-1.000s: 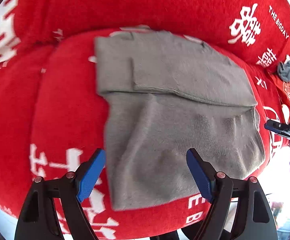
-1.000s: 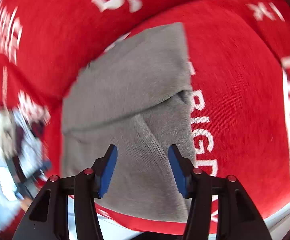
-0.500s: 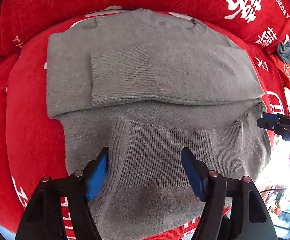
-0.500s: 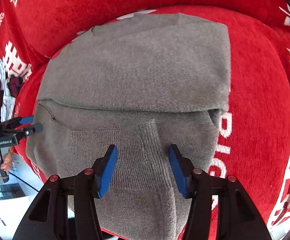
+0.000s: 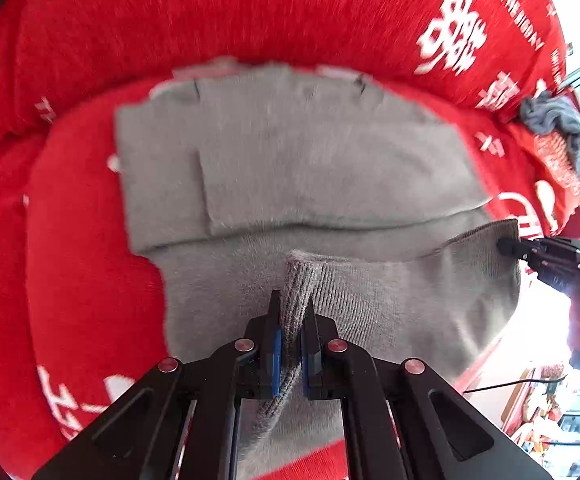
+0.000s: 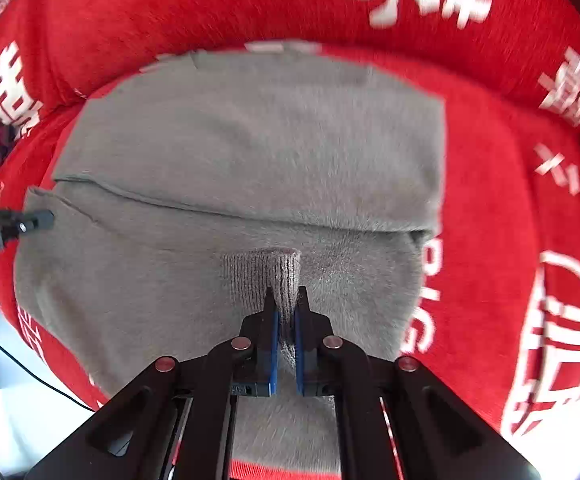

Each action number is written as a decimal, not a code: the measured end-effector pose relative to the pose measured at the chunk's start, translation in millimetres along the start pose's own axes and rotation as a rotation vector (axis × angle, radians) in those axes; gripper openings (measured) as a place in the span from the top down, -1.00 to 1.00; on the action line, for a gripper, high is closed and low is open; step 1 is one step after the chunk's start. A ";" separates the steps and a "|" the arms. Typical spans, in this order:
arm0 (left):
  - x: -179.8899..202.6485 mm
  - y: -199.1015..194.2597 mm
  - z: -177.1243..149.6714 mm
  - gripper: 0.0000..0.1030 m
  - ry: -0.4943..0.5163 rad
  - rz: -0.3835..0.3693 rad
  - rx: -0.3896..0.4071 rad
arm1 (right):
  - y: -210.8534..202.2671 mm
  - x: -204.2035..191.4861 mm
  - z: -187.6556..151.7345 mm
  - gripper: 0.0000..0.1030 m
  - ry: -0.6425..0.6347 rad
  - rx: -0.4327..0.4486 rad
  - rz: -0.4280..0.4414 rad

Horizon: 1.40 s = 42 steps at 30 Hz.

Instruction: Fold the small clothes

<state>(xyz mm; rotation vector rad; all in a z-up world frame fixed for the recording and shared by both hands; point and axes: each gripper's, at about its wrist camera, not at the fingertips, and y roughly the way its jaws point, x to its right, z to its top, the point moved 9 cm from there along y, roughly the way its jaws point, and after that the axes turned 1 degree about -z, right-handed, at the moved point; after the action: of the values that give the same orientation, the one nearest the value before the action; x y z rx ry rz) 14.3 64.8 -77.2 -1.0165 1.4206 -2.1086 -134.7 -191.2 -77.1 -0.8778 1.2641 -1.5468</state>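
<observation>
Lying flat on a red plush cover [image 5: 90, 280] printed with white characters, a grey knitted sweater [image 5: 310, 168] is found partly folded, its upper portion doubled over so that a horizontal fold edge runs across the middle of the garment. The left gripper [image 5: 291, 308] has just been closing; its jaws are now pressed together on a raised pinch of the ribbed hem near the lower edge of the sweater, with knit visibly bunched between the blue pads [image 5: 276, 354]. The right gripper [image 6: 285, 300] has likewise just been closing and is clamped on a similar ridge of ribbed fabric toward the sweater's opposite lower corner. In the left wrist view, the right gripper's tip is seen at the far right, gripping the hem corner; in the right wrist view, the left gripper's tip is seen at the far left in contact with the sweater's edge. A crumpled grey-blue cloth [image 5: 558, 124] is noted on the cover, well apart from the sweater. Both views are slightly blurred.
</observation>
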 end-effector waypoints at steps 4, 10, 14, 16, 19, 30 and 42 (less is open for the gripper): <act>10.4 -51.1 10.1 0.85 0.003 -0.027 0.081 | -57.7 -1.9 16.6 0.87 -0.022 0.102 -0.052; 13.7 -114.6 58.0 0.85 0.012 -0.032 0.237 | -120.8 -0.2 84.9 0.87 -0.034 0.244 -0.053; 5.6 -117.1 112.6 0.85 0.035 0.005 0.325 | -110.4 8.8 149.7 0.87 -0.067 0.307 -0.053; -4.9 -97.1 140.7 0.85 0.026 0.019 0.346 | -81.3 20.2 177.8 0.87 -0.055 0.297 -0.042; -28.5 -47.3 167.8 0.85 0.006 0.079 0.318 | -28.9 31.5 200.4 0.87 -0.020 0.243 -0.021; -86.3 71.6 176.0 0.85 -0.146 0.168 0.181 | 126.6 50.5 201.2 0.87 0.075 0.065 -0.023; -101.2 14.8 162.4 0.07 -0.219 0.188 0.231 | 71.9 90.6 194.0 0.76 0.352 0.121 0.134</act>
<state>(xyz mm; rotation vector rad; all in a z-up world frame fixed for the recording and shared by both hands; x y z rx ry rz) 201.8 26.0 -90.2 -0.9497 1.0931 -1.9081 30.9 -341.8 -107.5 -0.4450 1.4265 -1.6972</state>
